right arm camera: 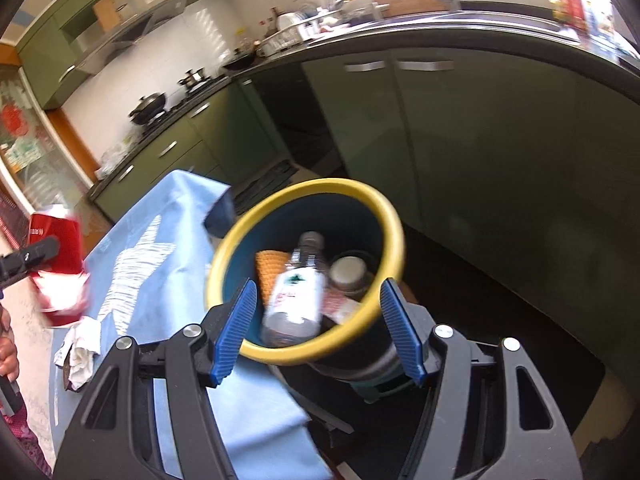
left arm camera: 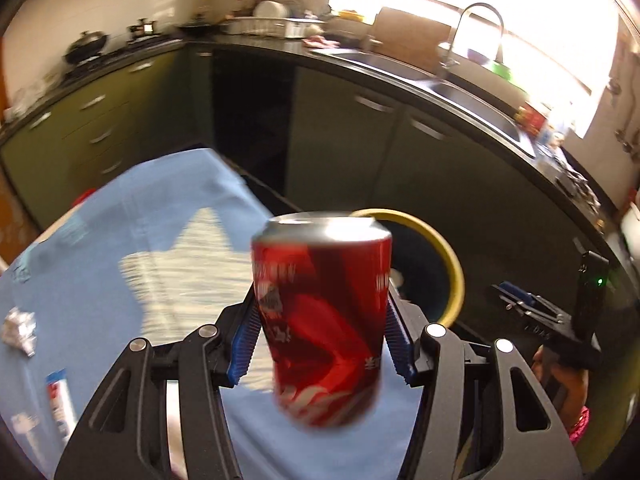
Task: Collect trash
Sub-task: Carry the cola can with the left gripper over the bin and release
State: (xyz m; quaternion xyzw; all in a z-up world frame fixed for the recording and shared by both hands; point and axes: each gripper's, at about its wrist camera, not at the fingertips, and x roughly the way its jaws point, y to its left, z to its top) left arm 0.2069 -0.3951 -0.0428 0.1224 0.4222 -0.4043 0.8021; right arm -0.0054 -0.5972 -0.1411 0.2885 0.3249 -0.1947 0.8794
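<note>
My left gripper (left arm camera: pixel 320 344) is shut on a dented red soda can (left arm camera: pixel 324 320), held upright above the blue tablecloth (left arm camera: pixel 132 240). The can also shows at the far left of the right wrist view (right arm camera: pixel 60 256). Behind the can is a blue bin with a yellow rim (left arm camera: pixel 448 256). My right gripper (right arm camera: pixel 318 332) is open and empty, its blue pads either side of the bin's yellow rim (right arm camera: pixel 376 216) without touching it. Inside the bin lie a clear plastic bottle (right arm camera: pixel 296 296), an orange item (right arm camera: pixel 270 268) and a jar (right arm camera: pixel 350 272).
On the tablecloth lie crumpled foil (left arm camera: pixel 20 330), a small packet (left arm camera: pixel 60 400) and a white crumpled tissue (right arm camera: pixel 82 344). Green kitchen cabinets (left arm camera: pixel 360 148) and a dark counter with a sink (left arm camera: pixel 472 96) run behind. The right gripper shows at right in the left wrist view (left arm camera: pixel 532 308).
</note>
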